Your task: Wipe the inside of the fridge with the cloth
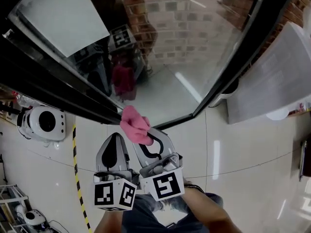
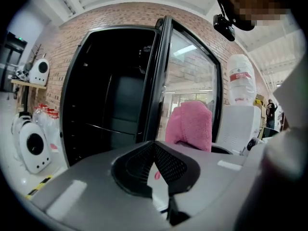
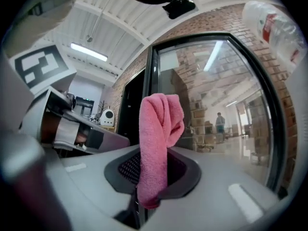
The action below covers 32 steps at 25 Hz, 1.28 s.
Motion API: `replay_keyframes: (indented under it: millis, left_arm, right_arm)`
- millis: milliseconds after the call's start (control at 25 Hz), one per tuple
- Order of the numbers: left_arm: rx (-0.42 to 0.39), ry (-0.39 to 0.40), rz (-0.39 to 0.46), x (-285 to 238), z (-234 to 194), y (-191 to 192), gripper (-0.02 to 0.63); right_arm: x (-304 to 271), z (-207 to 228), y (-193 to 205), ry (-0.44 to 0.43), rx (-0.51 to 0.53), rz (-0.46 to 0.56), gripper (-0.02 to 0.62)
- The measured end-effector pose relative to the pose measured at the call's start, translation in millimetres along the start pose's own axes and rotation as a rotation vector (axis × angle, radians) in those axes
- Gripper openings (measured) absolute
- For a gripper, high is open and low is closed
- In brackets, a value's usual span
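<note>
My right gripper (image 1: 146, 136) is shut on a pink cloth (image 1: 135, 125), which bunches up past its tips just in front of the fridge's lower front edge. In the right gripper view the cloth (image 3: 156, 143) stands clamped upright in my right gripper (image 3: 150, 189). My left gripper (image 1: 115, 137) sits close beside it on the left, shut and empty; its pads (image 2: 166, 165) meet with nothing between them. Ahead, the black fridge (image 2: 110, 105) stands open with a dark interior. Its glass door (image 1: 189, 57) is swung out to the right, behind the cloth (image 2: 190, 125).
A white rounded device (image 1: 43, 123) sits on the floor left of the fridge. Yellow-black tape (image 1: 77, 178) runs along the tiled floor. A white appliance (image 1: 277, 76) with a water bottle (image 2: 240, 81) stands right of the door. A distant person (image 3: 220, 121) shows through the glass.
</note>
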<state>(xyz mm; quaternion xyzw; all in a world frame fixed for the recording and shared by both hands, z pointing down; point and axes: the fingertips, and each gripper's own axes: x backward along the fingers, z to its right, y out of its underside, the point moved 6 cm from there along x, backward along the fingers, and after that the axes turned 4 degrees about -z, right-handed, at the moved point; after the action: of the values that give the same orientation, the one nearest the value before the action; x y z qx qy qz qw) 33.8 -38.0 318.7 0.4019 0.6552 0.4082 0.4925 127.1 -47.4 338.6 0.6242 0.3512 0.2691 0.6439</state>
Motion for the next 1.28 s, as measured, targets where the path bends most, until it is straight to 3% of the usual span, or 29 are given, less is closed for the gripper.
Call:
replay_keyframes:
  millis: [120, 360, 560, 680, 880, 1080, 1280]
  left_arm:
    - [-0.006, 0.044, 0.013, -8, -5, 6, 0.014]
    - [0.011, 0.152, 0.029, -33, -8, 29, 0.014]
    - [-0.016, 0.219, 0.073, -50, 3, 44, 0.014]
    - [-0.043, 0.248, 0.096, -56, 17, 52, 0.014]
    - [-0.076, 0.270, 0.080, -66, 32, 73, 0.014]
    - [-0.083, 0.259, 0.077, -68, 38, 85, 0.014]
    - [-0.040, 0.238, 0.048, -68, 30, 100, 0.014]
  right_arm:
    - [-10, 0, 2, -0.037, -0.031, 0.018, 0.058]
    - [-19, 20, 5, -0.005, -0.134, 0.191, 0.057]
    - [-4, 62, 19, 0.010, -0.103, 0.197, 0.057]
    - [12, 95, 29, 0.049, -0.030, 0.189, 0.057]
    - [36, 153, 51, 0.123, 0.028, 0.158, 0.057]
    - [61, 198, 63, 0.227, 0.067, 0.134, 0.057]
    - [70, 221, 69, 0.291, 0.086, 0.123, 0.057]
